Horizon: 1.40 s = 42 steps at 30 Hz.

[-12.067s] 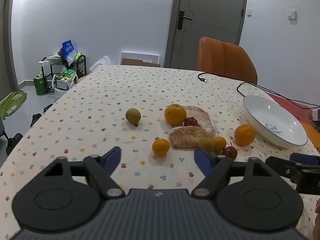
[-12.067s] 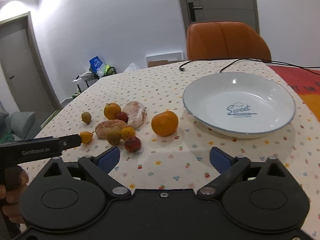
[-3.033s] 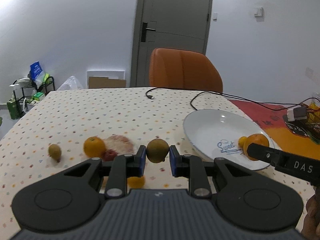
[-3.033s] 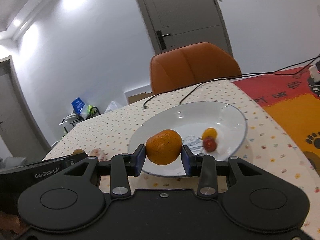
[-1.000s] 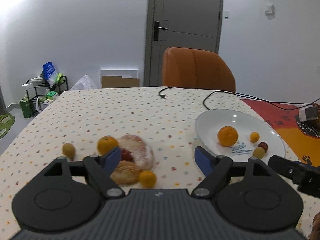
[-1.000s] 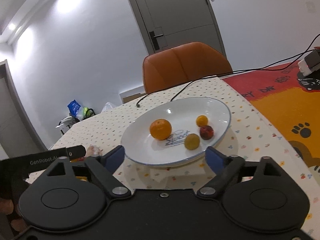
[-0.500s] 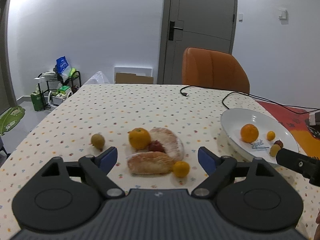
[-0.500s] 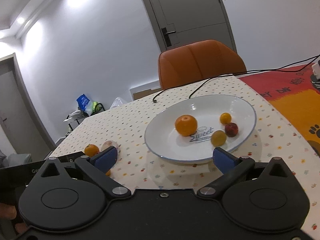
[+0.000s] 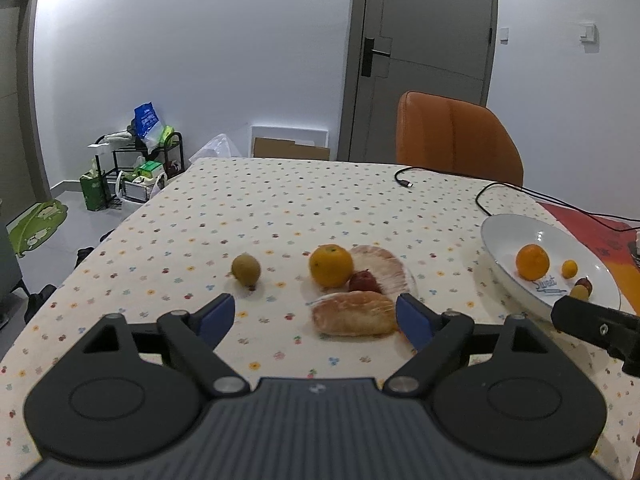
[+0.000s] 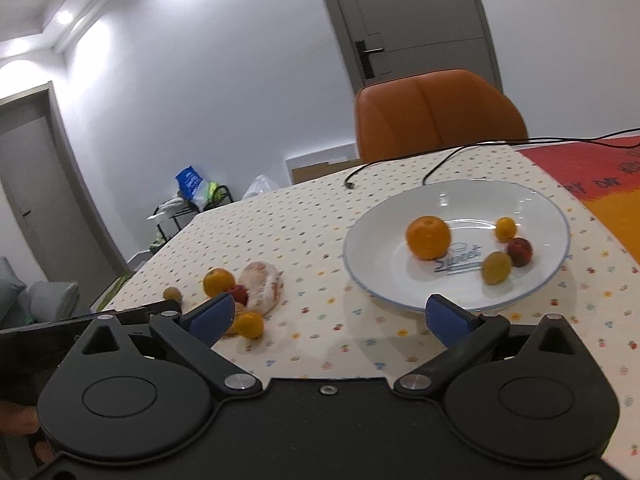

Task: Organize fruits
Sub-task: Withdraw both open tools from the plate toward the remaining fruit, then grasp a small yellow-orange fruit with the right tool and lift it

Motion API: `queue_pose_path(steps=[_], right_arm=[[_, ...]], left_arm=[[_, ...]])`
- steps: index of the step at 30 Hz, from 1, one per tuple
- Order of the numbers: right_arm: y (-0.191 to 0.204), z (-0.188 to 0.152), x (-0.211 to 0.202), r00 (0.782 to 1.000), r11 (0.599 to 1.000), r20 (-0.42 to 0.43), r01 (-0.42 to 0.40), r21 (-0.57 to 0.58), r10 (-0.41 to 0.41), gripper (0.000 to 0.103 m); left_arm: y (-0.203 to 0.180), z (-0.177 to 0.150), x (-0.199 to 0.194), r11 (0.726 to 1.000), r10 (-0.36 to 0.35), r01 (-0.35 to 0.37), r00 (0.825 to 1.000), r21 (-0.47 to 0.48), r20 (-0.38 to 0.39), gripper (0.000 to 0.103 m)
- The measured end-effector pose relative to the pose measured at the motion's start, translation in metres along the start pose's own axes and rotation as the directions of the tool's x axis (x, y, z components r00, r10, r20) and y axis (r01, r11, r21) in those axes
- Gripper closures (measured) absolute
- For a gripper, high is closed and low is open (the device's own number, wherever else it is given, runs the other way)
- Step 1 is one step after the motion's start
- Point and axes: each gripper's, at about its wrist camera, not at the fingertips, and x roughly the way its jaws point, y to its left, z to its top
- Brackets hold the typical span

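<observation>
A white plate (image 10: 532, 204) (image 9: 504, 240) on the dotted tablecloth holds an orange (image 10: 428, 237), a small yellow fruit (image 10: 505, 228), a dark red fruit (image 10: 519, 251) and a green-yellow fruit (image 10: 496, 267). Left of it lie an orange (image 9: 331, 265), a red fruit (image 9: 363, 281), two peeled pomelo pieces (image 9: 354, 318) (image 9: 384, 266), a brown-green fruit (image 9: 245, 267) and a small orange (image 10: 248, 324). My left gripper (image 9: 316, 318) is open, just short of the near pomelo piece. My right gripper (image 10: 328, 318) hovers open before the plate.
An orange chair (image 9: 456, 144) stands at the far side of the table. A black cable (image 9: 448, 188) runs across the cloth behind the plate. A red and orange mat (image 10: 596, 176) lies to the right. A rack with bags (image 9: 140, 160) stands on the floor at left.
Both grippers dropped the fruit they carried into the plate and opened. Over the last second both swung left toward the fruit pile; the left one moved closer to the pomelo.
</observation>
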Motion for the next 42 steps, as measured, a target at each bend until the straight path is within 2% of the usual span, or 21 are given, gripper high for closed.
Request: queue_pose_path(steps=[7, 15, 20, 31, 42], right_arm=[[0.01, 0.001, 0.01, 0.998, 0.999, -0.04, -0.044, -0.007, 0.043, 0.0], [0.026, -0.002, 0.024, 0.997, 0.997, -0.062, -0.054, -0.06, 0.05, 0.001], [0.035, -0.004, 0.036, 0.994, 0.994, -0.092, -0.074, -0.08, 0.067, 0.016], [0.042, -0.006, 0.06, 0.99, 0.993, -0.125, -0.078, -0.087, 0.067, 0.026], [0.053, -0.009, 0.084, 0.982, 0.99, -0.174, -0.089, -0.107, 0.07, 0.044]], left_arm=[[0.011, -0.002, 0.001, 1.0, 0.008, -0.008, 1.0, -0.012, -0.005, 0.017], [0.024, -0.004, 0.007, 0.999, 0.018, -0.019, 1.0, -0.029, -0.017, 0.017], [0.03, -0.005, 0.012, 0.999, 0.019, -0.019, 1.0, -0.038, -0.023, 0.017], [0.044, -0.006, 0.022, 0.997, 0.026, -0.028, 0.999, -0.069, -0.039, 0.017], [0.05, -0.007, 0.03, 0.995, 0.015, -0.02, 0.998, -0.096, -0.054, 0.017]])
